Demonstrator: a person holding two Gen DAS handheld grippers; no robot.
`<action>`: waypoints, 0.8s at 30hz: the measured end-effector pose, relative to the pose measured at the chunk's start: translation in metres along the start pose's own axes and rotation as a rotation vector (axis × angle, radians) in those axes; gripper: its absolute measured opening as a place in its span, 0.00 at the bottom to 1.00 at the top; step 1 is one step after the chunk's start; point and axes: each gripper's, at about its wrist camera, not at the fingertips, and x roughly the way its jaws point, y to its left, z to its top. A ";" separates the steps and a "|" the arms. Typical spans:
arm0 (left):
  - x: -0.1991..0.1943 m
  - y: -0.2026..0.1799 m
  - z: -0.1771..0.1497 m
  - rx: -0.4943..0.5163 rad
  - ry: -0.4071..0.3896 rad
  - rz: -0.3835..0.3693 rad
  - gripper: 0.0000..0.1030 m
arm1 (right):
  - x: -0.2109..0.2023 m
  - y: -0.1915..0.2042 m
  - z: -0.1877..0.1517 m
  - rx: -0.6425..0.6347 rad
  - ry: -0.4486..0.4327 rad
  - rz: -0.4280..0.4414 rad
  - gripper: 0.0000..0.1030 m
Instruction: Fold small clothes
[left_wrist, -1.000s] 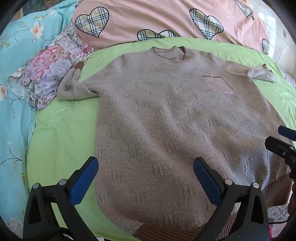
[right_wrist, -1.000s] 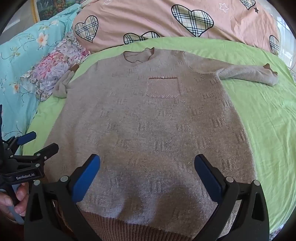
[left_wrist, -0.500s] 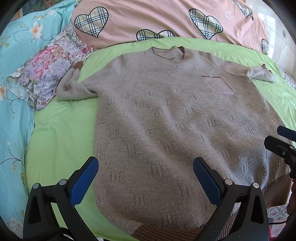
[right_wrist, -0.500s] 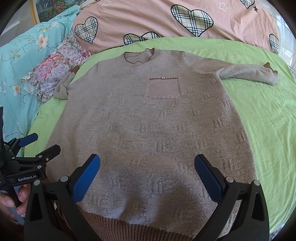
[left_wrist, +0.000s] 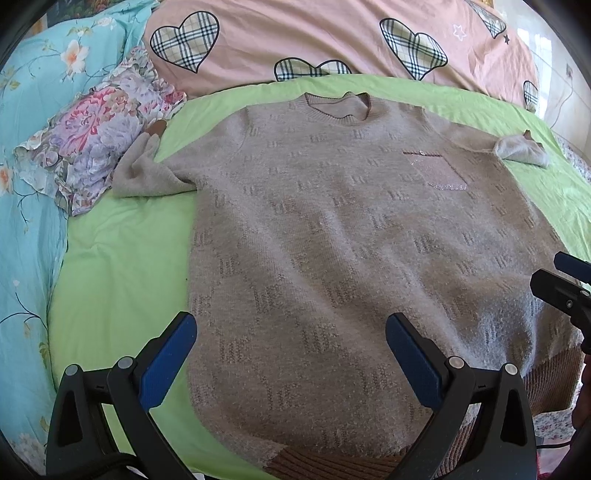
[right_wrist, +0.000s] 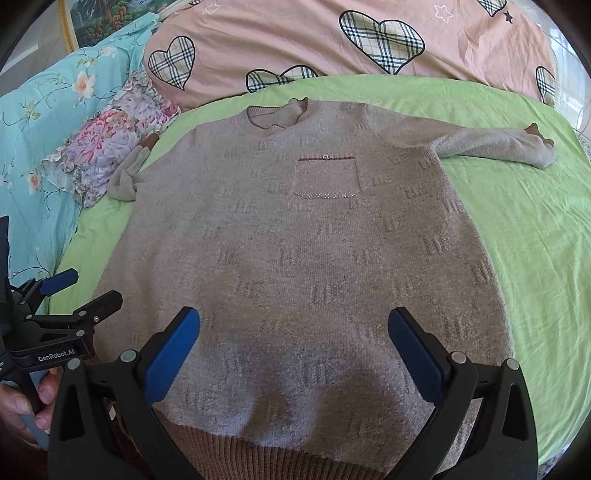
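A beige knit sweater (left_wrist: 332, 240) with a chest pocket lies spread flat, front up, on a green sheet (left_wrist: 110, 266). It also shows in the right wrist view (right_wrist: 295, 258). Its sleeves lie out to each side. My left gripper (left_wrist: 290, 354) is open and empty above the sweater's lower left hem. My right gripper (right_wrist: 293, 347) is open and empty above the lower middle, near the brown ribbed hem (right_wrist: 258, 450). The left gripper also shows at the left edge of the right wrist view (right_wrist: 66, 295).
A pink quilt with plaid hearts (left_wrist: 332, 44) lies behind the sweater. A floral cloth (left_wrist: 99, 136) and a turquoise flowered blanket (left_wrist: 29, 221) lie at the left. Bare green sheet (right_wrist: 535, 240) extends to the right.
Both grippers have drifted slightly; the view of the sweater has barely shifted. Nothing was grasped or moved.
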 end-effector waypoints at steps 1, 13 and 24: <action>0.000 0.000 0.000 0.003 0.005 0.000 0.99 | -0.001 -0.001 0.000 0.003 0.000 0.002 0.99; 0.000 0.000 -0.001 0.002 -0.013 0.003 0.99 | -0.002 -0.001 0.000 0.005 -0.003 0.005 0.99; 0.002 0.001 0.001 -0.013 -0.036 -0.016 0.99 | -0.001 -0.001 0.000 0.008 -0.001 0.009 0.99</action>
